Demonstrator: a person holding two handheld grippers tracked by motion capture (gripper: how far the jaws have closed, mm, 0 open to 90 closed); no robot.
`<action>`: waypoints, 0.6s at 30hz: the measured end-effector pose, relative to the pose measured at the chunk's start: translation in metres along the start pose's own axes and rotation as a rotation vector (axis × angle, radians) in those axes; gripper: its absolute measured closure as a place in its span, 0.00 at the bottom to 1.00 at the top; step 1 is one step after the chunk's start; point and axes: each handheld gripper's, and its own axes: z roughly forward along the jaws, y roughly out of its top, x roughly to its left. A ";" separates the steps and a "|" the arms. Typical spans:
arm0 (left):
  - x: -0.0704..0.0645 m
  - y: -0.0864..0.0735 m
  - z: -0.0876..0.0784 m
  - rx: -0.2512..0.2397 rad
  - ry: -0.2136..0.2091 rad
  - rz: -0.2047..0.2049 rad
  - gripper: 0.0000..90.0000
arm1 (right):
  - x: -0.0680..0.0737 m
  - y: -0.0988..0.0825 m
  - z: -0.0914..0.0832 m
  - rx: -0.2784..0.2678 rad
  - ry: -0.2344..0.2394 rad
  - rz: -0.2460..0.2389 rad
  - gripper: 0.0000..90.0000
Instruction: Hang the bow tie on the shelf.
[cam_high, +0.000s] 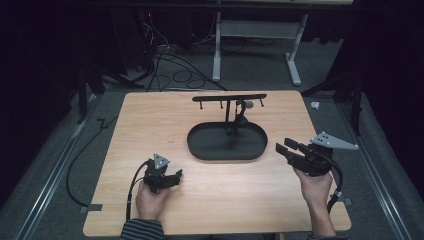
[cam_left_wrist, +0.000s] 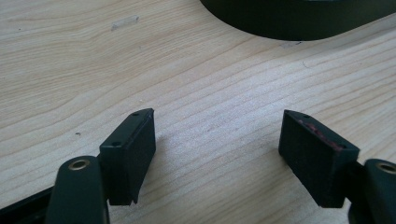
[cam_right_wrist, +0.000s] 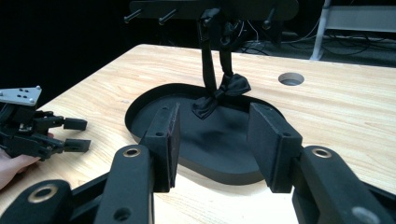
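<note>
So there's a light wood counter (cam_high: 150, 200) with a black oval tray (cam_high: 227, 141) sitting around the middle, a bit toward the far side; it's the base of a stand, a thin post (cam_high: 227, 111) goes up from it to a black crossbar (cam_high: 229, 97) with little pegs hanging off; a black bow tie (cam_right_wrist: 222, 95) hangs on its strap from that bar, and the bow itself dangles low, just above the tray floor next to the post; can't tell if it actually touches the tray.

Left gripper (cam_high: 172, 178) is down near the front-left of the counter, well apart from the tray; its jaws are spread wide with nothing but bare wood between them; in the left gripper view the tray's rim (cam_left_wrist: 299, 21) curves across the top.

Right gripper (cam_high: 285, 148) is off the tray's right end, near it, held above the counter and pointing at the stand; jaws parted and gripping nothing; in the right gripper view the bow tie sits right in the gap between the two pads (cam_right_wrist: 164, 140), but farther off, not touched. There's also a round hole (cam_right_wrist: 291, 79) in the counter beyond the tray in that view.
</note>
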 end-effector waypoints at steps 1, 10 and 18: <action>0.000 0.000 0.000 0.000 0.000 0.000 0.31 | 0.001 -0.001 0.000 0.000 0.003 0.001 0.62; 0.000 0.000 0.000 0.000 0.000 0.000 0.31 | 0.008 -0.010 0.000 0.008 0.013 -0.003 0.62; 0.000 0.000 0.000 0.000 0.000 -0.001 0.31 | 0.011 -0.019 -0.001 0.008 0.017 0.003 0.62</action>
